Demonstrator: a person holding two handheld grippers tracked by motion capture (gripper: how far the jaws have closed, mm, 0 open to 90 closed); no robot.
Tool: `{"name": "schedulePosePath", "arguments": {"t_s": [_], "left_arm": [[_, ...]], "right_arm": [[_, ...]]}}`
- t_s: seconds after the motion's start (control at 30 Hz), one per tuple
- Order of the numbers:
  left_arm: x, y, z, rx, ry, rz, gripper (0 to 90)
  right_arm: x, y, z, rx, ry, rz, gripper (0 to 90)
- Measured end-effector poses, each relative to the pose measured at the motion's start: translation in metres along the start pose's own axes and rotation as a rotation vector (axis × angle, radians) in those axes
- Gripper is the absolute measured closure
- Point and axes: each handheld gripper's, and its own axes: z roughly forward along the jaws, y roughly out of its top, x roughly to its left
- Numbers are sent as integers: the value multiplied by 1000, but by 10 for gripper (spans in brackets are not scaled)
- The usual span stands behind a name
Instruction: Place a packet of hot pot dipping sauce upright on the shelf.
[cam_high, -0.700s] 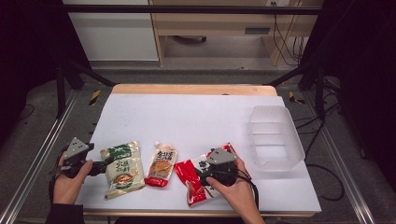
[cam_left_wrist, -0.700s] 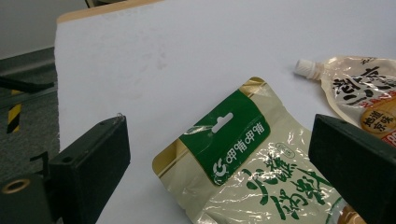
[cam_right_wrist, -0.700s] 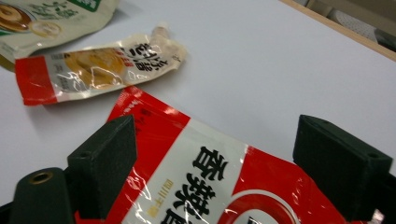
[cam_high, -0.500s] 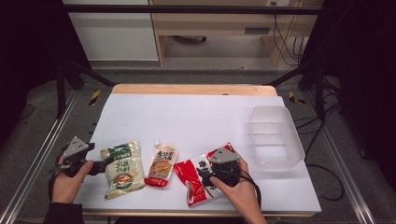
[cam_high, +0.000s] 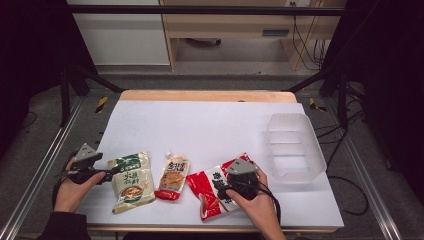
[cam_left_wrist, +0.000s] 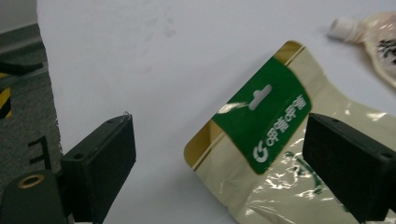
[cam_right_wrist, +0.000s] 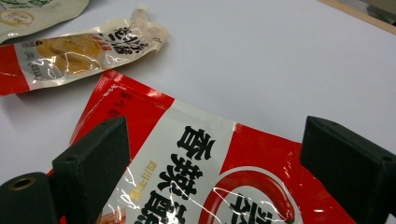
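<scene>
Little has moved since the earlier frame: both grippers stay put. Right gripper (cam_high: 226, 189) hovers wide-jawed over the glossy red pouch (cam_high: 215, 190), left of the tub (cam_high: 294, 145). Left gripper (cam_high: 111, 171), jaws wide, faces the green-topped pouch (cam_high: 131, 181).

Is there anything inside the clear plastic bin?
No, the bin sits bare at the right of the table, and all three pouches lie outside it near the front edge.

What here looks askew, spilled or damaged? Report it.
Nothing is spilled or torn. The green-topped beige pouch, spouted beige-and-red pouch and red-and-white chilli packet lie flat at differing angles; the clear plastic bin sits upright.
</scene>
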Motion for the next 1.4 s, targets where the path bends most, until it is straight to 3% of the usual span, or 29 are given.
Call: {"name": "schedulePosePath", "arguments": {"t_s": [0.2,0.33,0.4,0.53,0.63,0.77,0.93,1.13,1.2,1.23,1.37,1.4], "left_arm": [[1,-2,8,55,-38,10,138],[-2,-2,11,64,-51,25,167],[-5,-2,12,79,-77,49,194],[-7,-2,11,89,-91,53,268],[-6,-2,1,63,-101,54,341],[-11,-4,-12,33,-167,57,419],[-13,-7,-16,53,-236,72,477],[-13,-8,-5,83,-197,107,515],[-14,-7,-4,86,-185,113,567],[-14,-6,-3,96,-164,108,642],[-12,-5,-3,95,-150,113,776],[-9,-5,-4,103,-136,100,818]], "right_arm": [[5,0,4,25,17,-36,92],[8,0,5,32,25,-60,92],[9,1,5,34,28,-65,92],[10,1,5,37,29,-69,92],[9,1,5,36,29,-70,93],[8,1,4,36,25,-69,94],[8,1,5,40,28,-67,94],[9,0,6,48,32,-78,94],[9,0,6,50,30,-79,93],[10,0,7,51,31,-79,93],[9,0,7,52,31,-83,93],[9,0,7,54,30,-83,93]]}}
